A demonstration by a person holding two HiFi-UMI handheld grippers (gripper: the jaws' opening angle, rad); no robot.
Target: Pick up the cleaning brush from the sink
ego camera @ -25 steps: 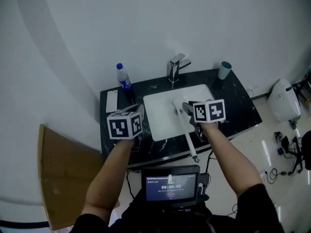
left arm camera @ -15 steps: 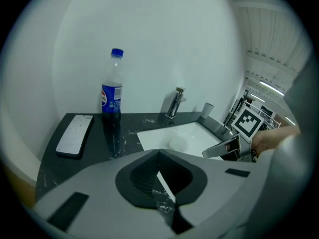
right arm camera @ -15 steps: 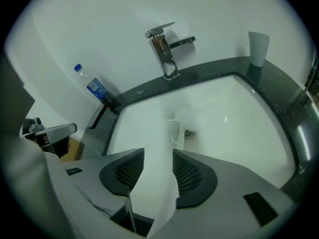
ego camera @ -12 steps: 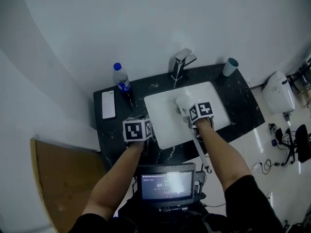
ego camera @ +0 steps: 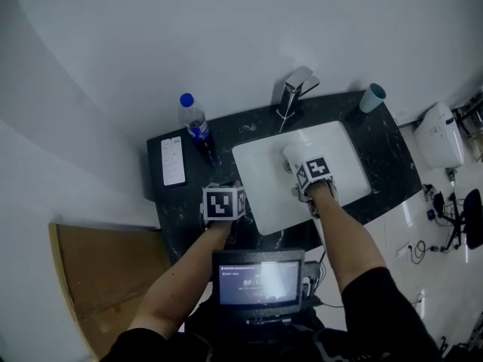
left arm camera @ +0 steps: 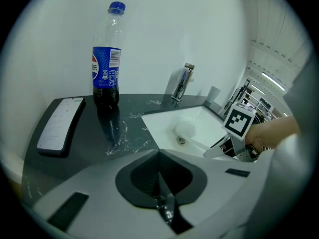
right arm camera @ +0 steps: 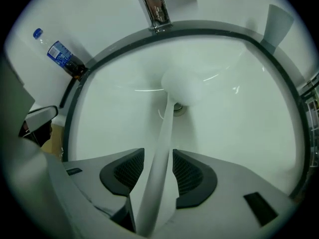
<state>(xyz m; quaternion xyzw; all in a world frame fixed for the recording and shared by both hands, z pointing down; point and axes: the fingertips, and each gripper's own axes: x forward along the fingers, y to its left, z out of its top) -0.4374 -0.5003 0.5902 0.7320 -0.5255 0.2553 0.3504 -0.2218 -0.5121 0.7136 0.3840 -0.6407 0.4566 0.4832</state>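
Right tool (right arm camera: 158, 169) has dropped into the sink (right arm camera: 239, 123); jaws, just opening, straddle the cleaning brush (right arm camera: 167, 128) ungripped, ready to clamp. Left tool (left arm camera: 159, 188) closed, empty.

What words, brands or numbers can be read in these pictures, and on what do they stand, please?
"乐": bottle label, beside a round red, white and blue logo; the rest is too small.
Screen: digits blurred, unreadable.
Flat white device: print too small to read.

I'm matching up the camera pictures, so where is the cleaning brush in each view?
Head view: cleaning brush in the sink, right of centre.
Left gripper view: in the sink, right of centre.
Right gripper view: centre, handle running to the bottom edge.
Shared landmark: the faucet.
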